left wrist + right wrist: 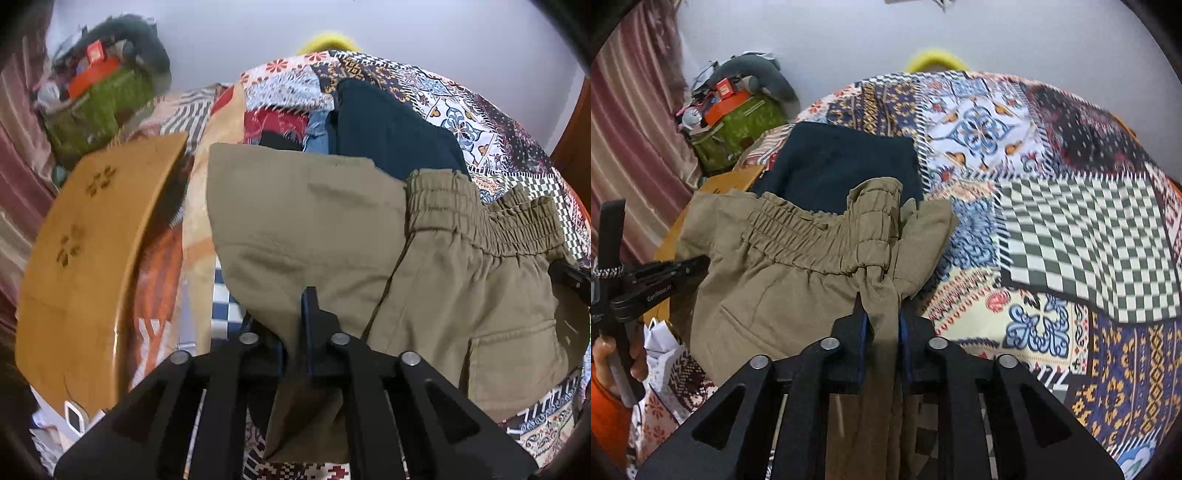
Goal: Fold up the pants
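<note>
Khaki pants (314, 221) with an elastic waistband (480, 218) hang over the patchwork bedspread (498, 140). My left gripper (291, 328) is shut on a fold of the khaki cloth, which runs down between its fingers. In the right wrist view the pants (768, 295) bunch at the waistband (812, 236). My right gripper (881, 325) is shut on a pinched strip of the pants near the waistband's end. The left gripper (676, 271) shows at the left edge of that view, on the pants' far side.
Folded dark teal clothes (388, 125) lie on the bed behind the pants, also in the right wrist view (842, 162). A wooden board (92, 258) stands at the left. A green bag (738, 129) with clutter sits by the curtain (631, 140).
</note>
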